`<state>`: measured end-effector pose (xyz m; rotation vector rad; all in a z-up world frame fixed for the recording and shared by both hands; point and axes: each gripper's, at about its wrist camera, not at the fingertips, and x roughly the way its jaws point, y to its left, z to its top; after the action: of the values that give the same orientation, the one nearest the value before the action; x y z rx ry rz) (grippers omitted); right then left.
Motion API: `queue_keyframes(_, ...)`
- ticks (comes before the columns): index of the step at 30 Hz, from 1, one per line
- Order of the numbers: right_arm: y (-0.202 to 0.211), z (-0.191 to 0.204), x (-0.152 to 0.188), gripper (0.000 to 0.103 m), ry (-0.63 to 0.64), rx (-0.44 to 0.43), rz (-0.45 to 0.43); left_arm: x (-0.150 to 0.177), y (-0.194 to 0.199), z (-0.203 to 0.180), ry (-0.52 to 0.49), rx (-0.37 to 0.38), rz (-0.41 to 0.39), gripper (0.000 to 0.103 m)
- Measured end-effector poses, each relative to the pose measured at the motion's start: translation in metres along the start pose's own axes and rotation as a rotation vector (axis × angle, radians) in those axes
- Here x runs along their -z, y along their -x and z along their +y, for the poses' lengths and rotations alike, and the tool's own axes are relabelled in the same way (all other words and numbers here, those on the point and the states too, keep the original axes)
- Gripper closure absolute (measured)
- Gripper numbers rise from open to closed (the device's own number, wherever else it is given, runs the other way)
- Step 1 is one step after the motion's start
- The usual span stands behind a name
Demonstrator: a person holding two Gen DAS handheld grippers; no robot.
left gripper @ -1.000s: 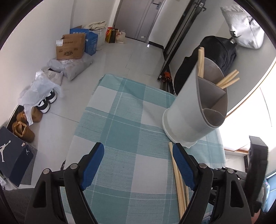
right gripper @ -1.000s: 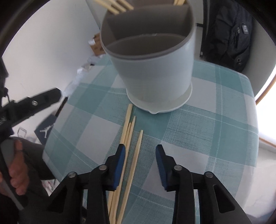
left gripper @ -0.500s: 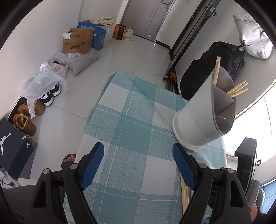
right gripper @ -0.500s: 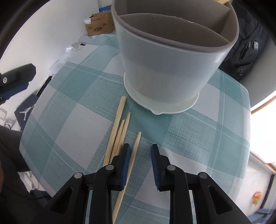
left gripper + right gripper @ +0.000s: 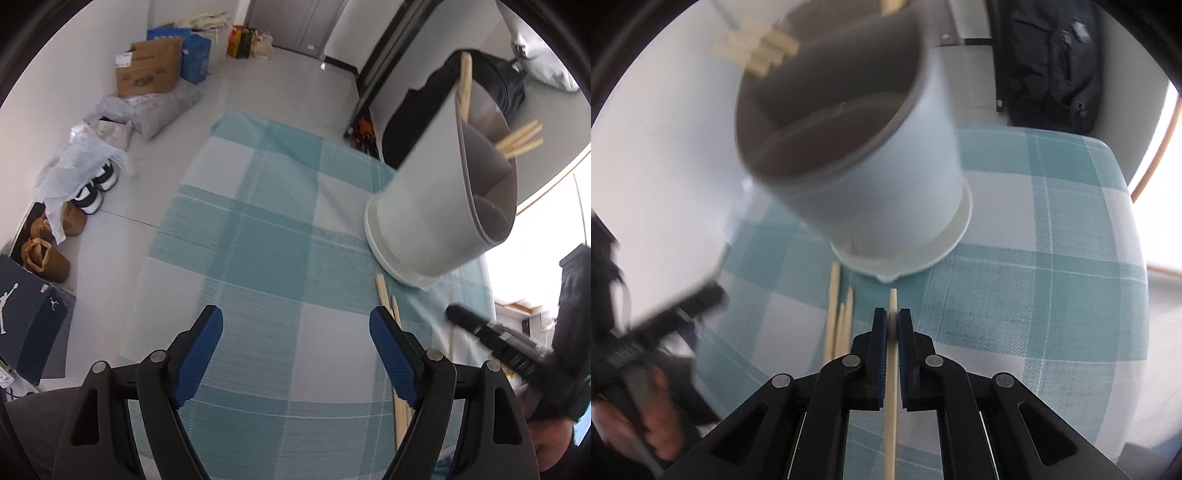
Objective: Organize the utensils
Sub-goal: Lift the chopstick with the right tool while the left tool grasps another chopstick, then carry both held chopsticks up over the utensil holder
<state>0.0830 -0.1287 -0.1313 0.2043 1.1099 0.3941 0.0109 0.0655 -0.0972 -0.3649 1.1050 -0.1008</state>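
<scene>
A white utensil holder (image 5: 879,177) with grey dividers stands on the teal checked cloth (image 5: 1034,280); several wooden chopsticks (image 5: 757,51) stick out of its far compartment. My right gripper (image 5: 893,317) is shut on one chopstick (image 5: 891,398), whose tip pokes out just short of the holder's base. More chopsticks (image 5: 840,317) lie on the cloth to its left. In the left wrist view the holder (image 5: 436,206) stands at the right, loose chopsticks (image 5: 388,306) lie by its base, and my left gripper (image 5: 295,332) hangs open over bare cloth.
Beyond the table lie a cardboard box (image 5: 147,70), bags, shoes (image 5: 92,188) and a dark shoebox (image 5: 26,314) on the floor. A black backpack (image 5: 1052,62) leans at the back. The table's edge runs close to the holder.
My right gripper's jaws have come together on the rightmost chopstick and lifted it slightly off the cloth, rolling a little. The left gripper stays open, its view tilted a bit.
</scene>
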Motion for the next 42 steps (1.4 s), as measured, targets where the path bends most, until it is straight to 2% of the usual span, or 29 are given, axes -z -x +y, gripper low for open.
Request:
queue_keyframes(4, 0.023, -0.028, -0.001, 0.098, -0.127, -0.112, -0.073, 0.0, -0.013, -0.012, -0.006, 0.007, 0.053, 0.025)
queue_keyframes(7, 0.035, -0.042, -0.002, 0.098, -0.197, -0.181, -0.114, 0.0, -0.021, -0.021, -0.015, -0.016, 0.072, 0.025)
queue_keyframes(15, 0.062, -0.068, 0.017, 0.098, -0.324, -0.301, -0.195, -0.002, -0.036, -0.041, -0.062, -0.049, 0.111, 0.025)
queue_keyframes(18, 0.063, -0.087, 0.017, 0.098, -0.347, -0.311, -0.21, -0.003, -0.041, -0.043, -0.056, -0.07, 0.109, 0.025)
queue_keyframes(24, 0.065, -0.085, 0.02, 0.098, -0.337, -0.311, -0.201, -0.005, -0.047, -0.052, -0.098, -0.156, 0.083, 0.026)
queue_keyframes(28, 0.065, -0.083, 0.019, 0.098, -0.322, -0.314, -0.197, -0.004, -0.054, -0.058, -0.164, -0.262, 0.066, 0.039)
queue_keyframes(30, 0.065, -0.085, 0.019, 0.098, -0.32, -0.313, -0.2, -0.004, -0.054, -0.059, -0.177, -0.255, 0.061, 0.048)
queue_keyframes(33, 0.066, -0.088, 0.019, 0.098, -0.327, -0.314, -0.207, -0.003, -0.051, -0.057, -0.194, -0.248, 0.051, 0.072)
queue_keyframes(35, 0.066, -0.089, 0.019, 0.098, -0.332, -0.316, -0.21, -0.003, -0.051, -0.055, -0.194, -0.245, 0.05, 0.078)
queue_keyframes(37, 0.066, -0.088, 0.019, 0.098, -0.33, -0.314, -0.212, -0.003, -0.05, -0.053, -0.19, -0.241, 0.049, 0.091)
queue_keyframes(42, 0.067, -0.087, 0.02, 0.098, -0.324, -0.305, -0.215, -0.01, -0.051, -0.055, -0.144, -0.218, 0.052, 0.1)
